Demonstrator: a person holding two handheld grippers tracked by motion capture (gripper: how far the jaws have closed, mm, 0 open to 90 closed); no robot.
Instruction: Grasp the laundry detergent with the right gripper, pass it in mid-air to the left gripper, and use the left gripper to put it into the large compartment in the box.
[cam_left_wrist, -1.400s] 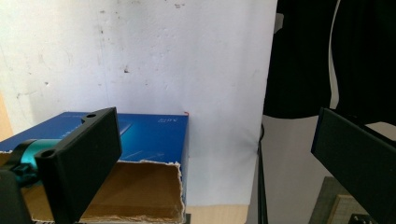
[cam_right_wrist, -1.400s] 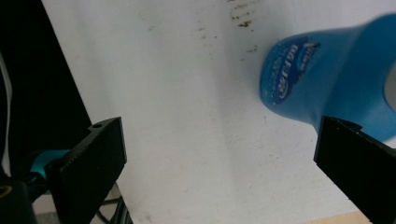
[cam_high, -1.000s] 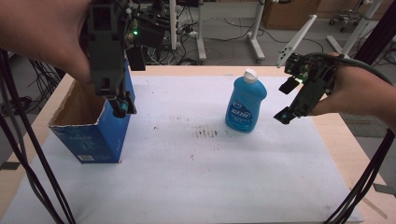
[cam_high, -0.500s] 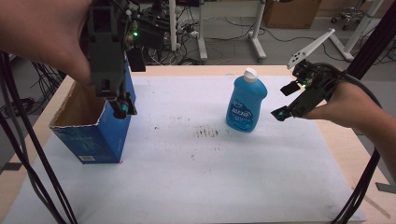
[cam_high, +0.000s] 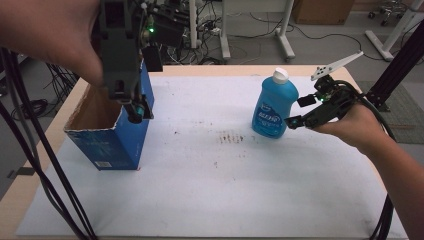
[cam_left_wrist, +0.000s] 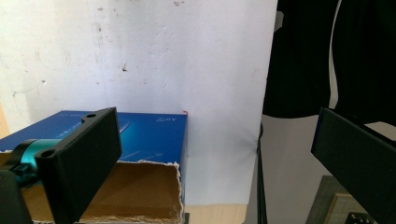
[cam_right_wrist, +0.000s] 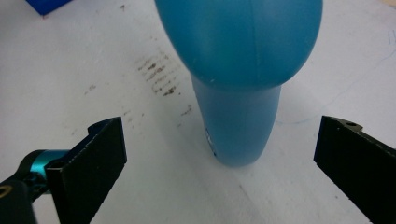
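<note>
My right gripper (cam_right_wrist: 215, 158) gapes before the bottle (cam_high: 274, 106); my left gripper (cam_left_wrist: 210, 154), wide open, hangs over the box (cam_high: 107, 135), the high view placing it well left of the bottle.

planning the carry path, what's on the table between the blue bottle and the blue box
Nothing stands between the blue bottle and the blue box: the high view shows bare white table cover there, marked by dark smudges.
</note>
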